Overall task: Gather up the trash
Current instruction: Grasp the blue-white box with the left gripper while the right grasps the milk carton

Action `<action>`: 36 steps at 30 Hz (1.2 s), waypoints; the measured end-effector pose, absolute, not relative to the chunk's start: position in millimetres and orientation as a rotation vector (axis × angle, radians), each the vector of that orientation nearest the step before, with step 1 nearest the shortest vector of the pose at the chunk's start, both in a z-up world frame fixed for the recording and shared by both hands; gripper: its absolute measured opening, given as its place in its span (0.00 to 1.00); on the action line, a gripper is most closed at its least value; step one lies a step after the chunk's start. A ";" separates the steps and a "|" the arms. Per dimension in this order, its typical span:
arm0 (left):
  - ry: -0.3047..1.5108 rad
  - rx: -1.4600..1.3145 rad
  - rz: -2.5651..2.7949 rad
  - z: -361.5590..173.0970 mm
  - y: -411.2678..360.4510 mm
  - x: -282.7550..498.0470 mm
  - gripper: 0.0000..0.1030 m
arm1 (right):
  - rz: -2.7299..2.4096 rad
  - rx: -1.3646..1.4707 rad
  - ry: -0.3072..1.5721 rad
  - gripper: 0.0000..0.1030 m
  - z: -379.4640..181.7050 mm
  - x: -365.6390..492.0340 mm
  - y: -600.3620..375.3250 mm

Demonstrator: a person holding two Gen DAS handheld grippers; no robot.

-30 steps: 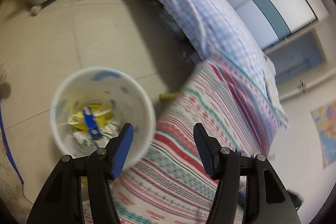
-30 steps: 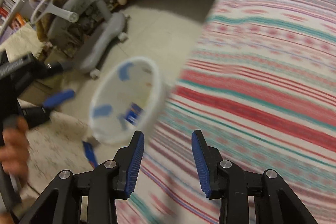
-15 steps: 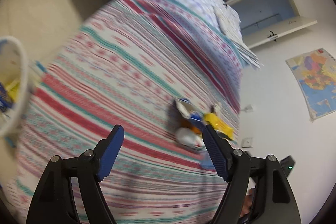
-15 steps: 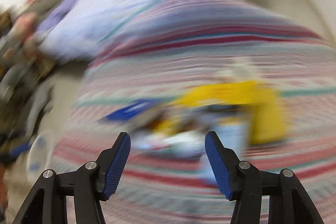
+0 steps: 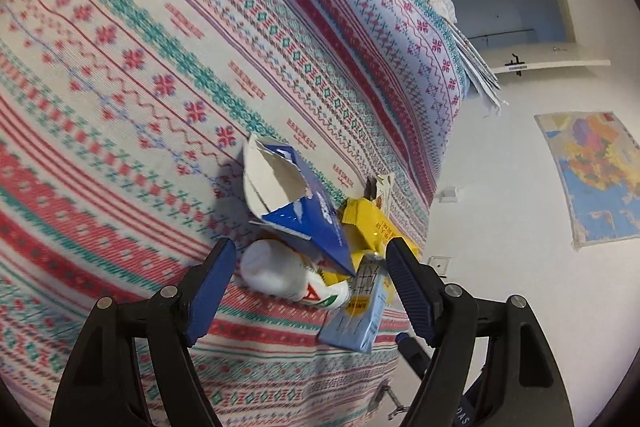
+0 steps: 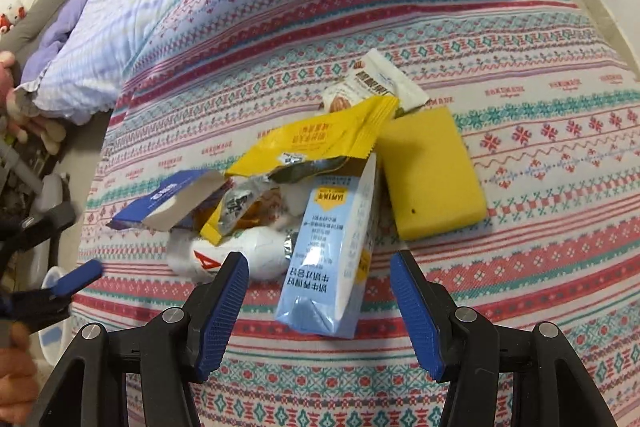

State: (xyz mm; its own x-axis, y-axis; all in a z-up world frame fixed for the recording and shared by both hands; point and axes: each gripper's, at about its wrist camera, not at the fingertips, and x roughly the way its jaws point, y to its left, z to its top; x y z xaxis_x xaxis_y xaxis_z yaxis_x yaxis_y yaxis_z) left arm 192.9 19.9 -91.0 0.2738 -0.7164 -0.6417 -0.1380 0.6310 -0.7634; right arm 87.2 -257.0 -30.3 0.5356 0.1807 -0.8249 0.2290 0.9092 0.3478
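A pile of trash lies on the striped blanket (image 6: 520, 35): a light blue milk carton (image 6: 332, 255), a yellow wrapper (image 6: 320, 139), a torn blue carton (image 6: 168, 203), a white bottle (image 6: 256, 247), a white snack wrapper (image 6: 372, 87) and a yellow sponge (image 6: 432, 179). My right gripper (image 6: 319, 261) hovers open over the near end of the milk carton, not pressing it. My left gripper (image 5: 309, 245) is open too, facing the pile from the other side. The white bottle (image 5: 276, 269) and torn blue carton (image 5: 296, 203) show between its fingers, untouched. The milk carton (image 5: 358, 311) lies by its right finger.
A blue-checked quilt (image 6: 120, 27) is bunched on the bed's far left. The white bin (image 6: 52, 307) stands on the floor past the bed's left edge, behind the left gripper's blue pad (image 6: 76, 275). A hand (image 6: 16, 379) shows at the lower left. A map (image 5: 592, 179) hangs on the wall.
Both grippers swung away from the white bin on the floor to the trash pile on the bed. Both sets of jaws stand wider than a second ago.
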 end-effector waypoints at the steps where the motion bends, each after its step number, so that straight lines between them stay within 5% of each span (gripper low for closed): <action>1: 1.259 -0.836 -0.459 -92.1 17.5 194.0 0.77 | -0.029 0.455 1.017 0.62 -30.9 86.0 -257.7; 4: 1.243 -0.777 -0.444 -92.4 11.8 193.5 0.65 | -0.028 0.465 1.033 0.62 -33.9 85.7 -261.6; 6: 1.257 -0.739 -0.461 -93.7 6.7 194.2 0.24 | -0.028 0.474 1.043 0.62 -35.9 85.9 -263.4; 9: 1.250 -0.702 -0.452 -92.2 7.0 192.4 0.13 | -0.021 0.496 1.054 0.62 -37.7 82.7 -264.8; 36: 1.240 -0.600 -0.474 -72.7 35.6 173.4 0.10 | -0.029 0.412 1.131 0.61 -58.2 91.4 -241.5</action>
